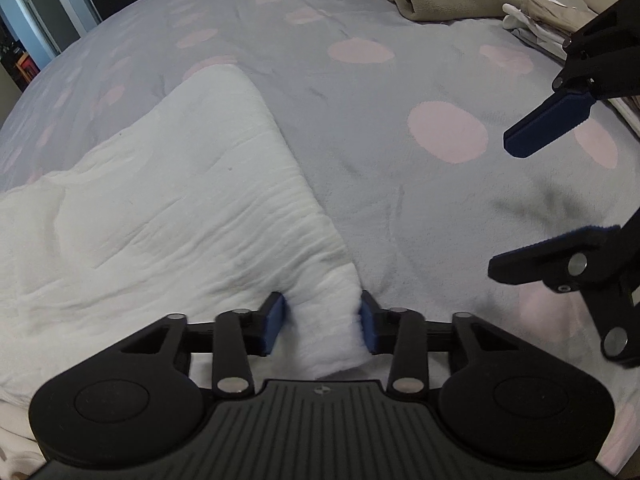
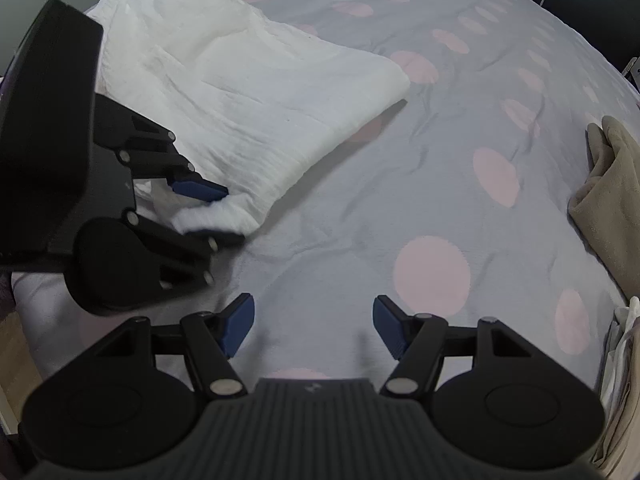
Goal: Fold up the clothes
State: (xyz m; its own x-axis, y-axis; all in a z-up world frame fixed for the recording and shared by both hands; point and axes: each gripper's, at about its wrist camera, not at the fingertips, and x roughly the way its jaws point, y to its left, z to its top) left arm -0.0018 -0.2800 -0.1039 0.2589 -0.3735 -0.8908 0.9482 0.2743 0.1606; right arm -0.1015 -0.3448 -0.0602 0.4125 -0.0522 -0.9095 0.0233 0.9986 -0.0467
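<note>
Left gripper (image 1: pixel 323 322) pinches the near corner of the white garment (image 1: pixel 168 208) lying left on the grey pink-dotted bedspread (image 1: pixel 380 92), right gripper (image 2: pixel 313 326) wide open, empty, over bare spread.

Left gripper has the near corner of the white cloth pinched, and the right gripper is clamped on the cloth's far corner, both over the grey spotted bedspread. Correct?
Not quite. The right gripper holds nothing: in the right wrist view its jaws stand open over the bare bedspread, apart from the white cloth. The left gripper does pinch the cloth's near corner.
</note>
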